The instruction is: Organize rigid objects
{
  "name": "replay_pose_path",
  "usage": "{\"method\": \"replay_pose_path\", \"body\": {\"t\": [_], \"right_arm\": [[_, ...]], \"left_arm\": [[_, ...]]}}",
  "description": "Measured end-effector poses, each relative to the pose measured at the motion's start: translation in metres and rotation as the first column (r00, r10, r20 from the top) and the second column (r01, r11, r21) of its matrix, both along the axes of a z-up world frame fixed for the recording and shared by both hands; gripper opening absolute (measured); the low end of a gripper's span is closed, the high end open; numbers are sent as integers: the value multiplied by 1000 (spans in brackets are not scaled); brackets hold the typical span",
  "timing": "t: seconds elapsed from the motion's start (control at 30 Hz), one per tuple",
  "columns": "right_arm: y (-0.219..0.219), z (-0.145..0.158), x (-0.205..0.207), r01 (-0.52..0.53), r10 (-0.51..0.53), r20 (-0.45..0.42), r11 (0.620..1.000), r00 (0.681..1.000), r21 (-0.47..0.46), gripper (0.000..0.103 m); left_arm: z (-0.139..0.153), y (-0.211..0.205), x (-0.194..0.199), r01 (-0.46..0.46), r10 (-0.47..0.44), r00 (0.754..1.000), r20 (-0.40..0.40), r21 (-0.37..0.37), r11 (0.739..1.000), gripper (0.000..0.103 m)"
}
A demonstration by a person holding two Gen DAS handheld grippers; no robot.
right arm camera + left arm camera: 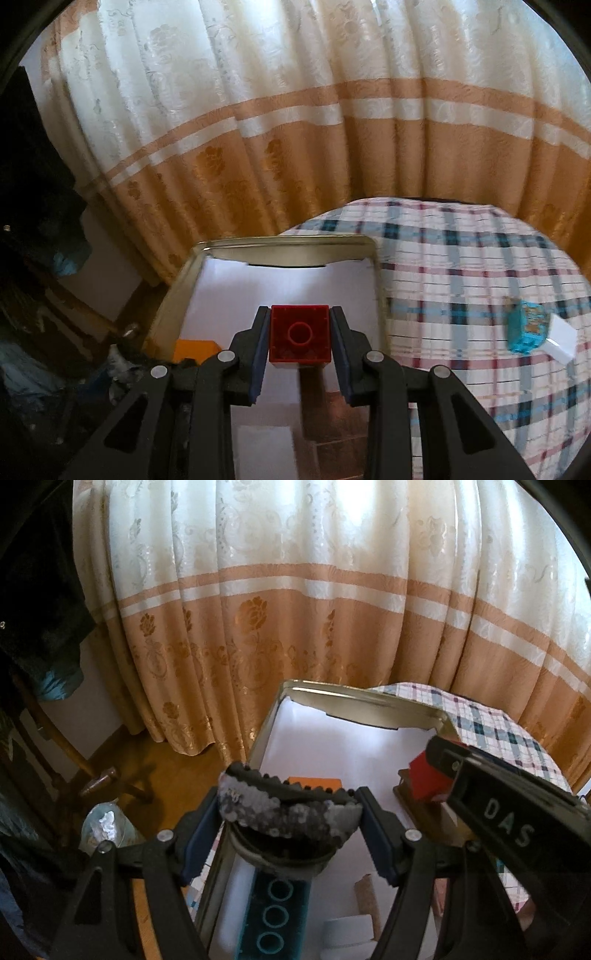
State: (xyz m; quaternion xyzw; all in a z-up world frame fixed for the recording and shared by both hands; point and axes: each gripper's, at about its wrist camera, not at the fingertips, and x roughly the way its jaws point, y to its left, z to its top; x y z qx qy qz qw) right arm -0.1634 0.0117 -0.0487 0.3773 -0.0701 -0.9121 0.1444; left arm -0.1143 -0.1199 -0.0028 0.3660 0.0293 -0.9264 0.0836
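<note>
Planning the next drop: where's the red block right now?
The red block is clamped in the right gripper, centre of the right wrist view, above the white-lined metal tin, right of the orange block.

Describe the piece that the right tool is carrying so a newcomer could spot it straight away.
Start at the metal tin lined with white paper on the plaid tablecloth. Above its white floor the right tool clamps a red building brick. It is the only red piece, with a round socket facing the camera; the orange block lies at the tin's left wall.
</note>
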Motion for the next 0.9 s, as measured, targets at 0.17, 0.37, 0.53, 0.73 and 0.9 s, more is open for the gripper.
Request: {"method": "replay_pose_path", "body": {"t": [0.17,0.37,0.53,0.73,0.9], "right_arm": [[1,-2,-2,-128,134,27,979,991,-157,50],[19,9,12,-86,76,-61,976,995,-198,52],[46,18,34,27,-52,-167,988,985,-151,53],[90,15,63,208,-224,-295,974,929,-85,67],[112,8,85,298,-275,-405,955,872,-8,74]], "left_arm": [[1,0,4,-25,25,1000,-14,-25,999,87],[16,0,16,-43,39,995,-95,-35,998,102],[17,6,26,-52,49,990,-132,-22,998,102],[8,27,46,-42,41,984,-172,0,999,102],[6,41,61,-42,48,969,-241,29,999,102]]}}
